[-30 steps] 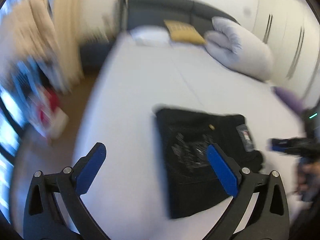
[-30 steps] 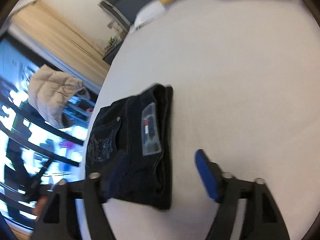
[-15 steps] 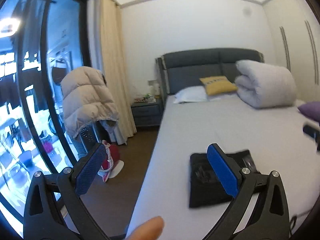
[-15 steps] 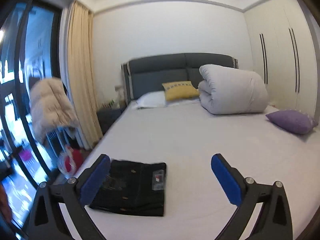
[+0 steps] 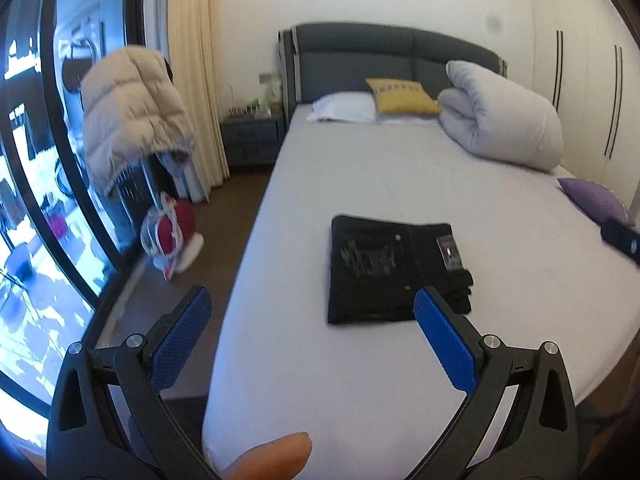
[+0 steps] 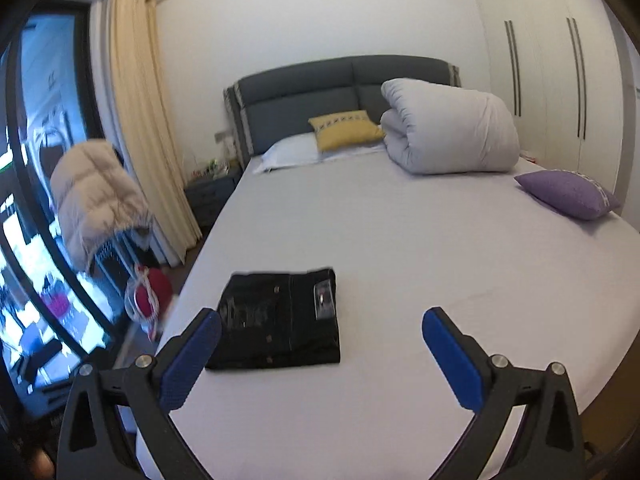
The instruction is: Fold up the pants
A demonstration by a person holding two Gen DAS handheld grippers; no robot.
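One pair of folded black pants is seen on the bed, near its foot edge, long axis running nine to three. From the left gripper they lie at one o'clock; from the right gripper, at eleven. Both sets of fingers are spread, nothing between them; neither is clearly nearer.
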